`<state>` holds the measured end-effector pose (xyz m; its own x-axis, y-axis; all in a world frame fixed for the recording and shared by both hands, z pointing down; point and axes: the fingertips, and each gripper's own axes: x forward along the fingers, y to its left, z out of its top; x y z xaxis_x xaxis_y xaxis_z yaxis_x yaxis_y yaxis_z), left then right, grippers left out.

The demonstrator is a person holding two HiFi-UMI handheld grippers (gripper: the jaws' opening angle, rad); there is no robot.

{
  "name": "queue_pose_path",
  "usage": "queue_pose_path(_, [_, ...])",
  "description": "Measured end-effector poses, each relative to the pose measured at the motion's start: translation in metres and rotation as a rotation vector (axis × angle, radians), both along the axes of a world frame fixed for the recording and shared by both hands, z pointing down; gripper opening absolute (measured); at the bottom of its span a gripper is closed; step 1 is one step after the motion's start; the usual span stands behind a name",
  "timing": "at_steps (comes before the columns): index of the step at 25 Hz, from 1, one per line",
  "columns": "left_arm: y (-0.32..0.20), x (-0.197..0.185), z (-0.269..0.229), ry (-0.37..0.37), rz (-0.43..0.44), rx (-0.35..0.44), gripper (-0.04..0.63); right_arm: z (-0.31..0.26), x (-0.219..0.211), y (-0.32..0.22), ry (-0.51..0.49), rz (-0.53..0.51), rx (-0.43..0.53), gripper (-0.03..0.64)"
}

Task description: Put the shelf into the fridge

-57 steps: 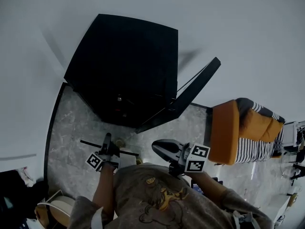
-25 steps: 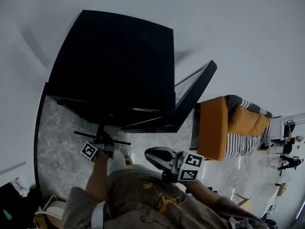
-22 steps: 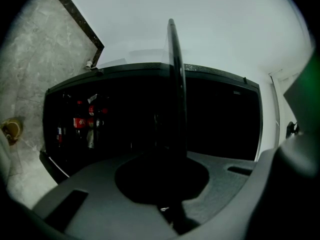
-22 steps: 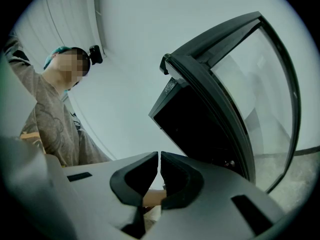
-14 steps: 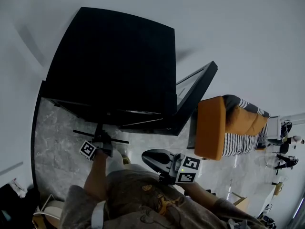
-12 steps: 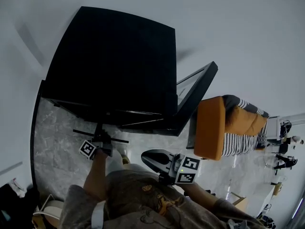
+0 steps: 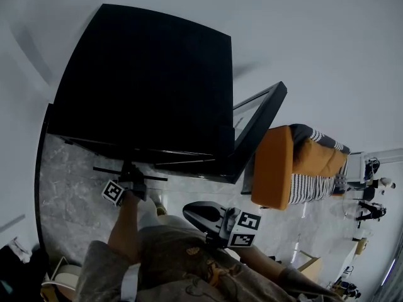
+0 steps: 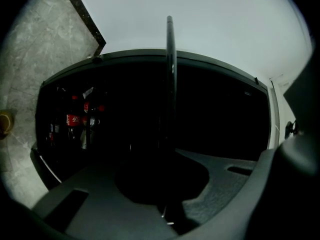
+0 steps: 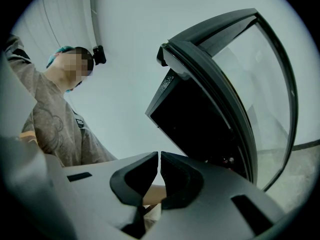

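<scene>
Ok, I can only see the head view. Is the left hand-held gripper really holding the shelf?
Observer: Yes. In the left gripper view the shelf stands edge-on between the jaws of the left hand-held gripper, which are shut on it.
Operator: The fridge looks all black to me. Anything inside?
Observer: Red-labelled bottles stand at the left inside the fridge.
Operator: And the other one?
Observer: The right hand-held gripper has its jaws together with nothing between them.
</scene>
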<state>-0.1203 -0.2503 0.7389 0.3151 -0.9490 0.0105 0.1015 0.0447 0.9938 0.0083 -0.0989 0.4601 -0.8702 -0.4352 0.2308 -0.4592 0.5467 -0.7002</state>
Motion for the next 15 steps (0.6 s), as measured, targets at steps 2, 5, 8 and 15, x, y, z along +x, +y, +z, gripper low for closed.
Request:
queue_pose_path(2, [-0.006, 0.001, 0.000, 0.004, -0.008, 0.002, 0.017, 0.000, -0.001, 0.001, 0.001, 0.002, 0.000, 0.029])
queue_pose_path(5, [-0.015, 0.002, 0.001, -0.001, -0.013, 0.007, 0.017, 0.001, -0.002, 0.001, -0.001, 0.011, -0.006, 0.029])
queue_pose_path(8, [-0.024, 0.005, -0.002, 0.005, -0.017, 0.019, 0.017, 0.003, -0.004, 0.003, -0.002, 0.015, -0.017, 0.029])
queue_pose_path(15, [-0.043, 0.008, -0.001, -0.011, -0.013, 0.016, 0.017, 0.003, -0.009, 0.002, -0.011, 0.017, -0.019, 0.029])
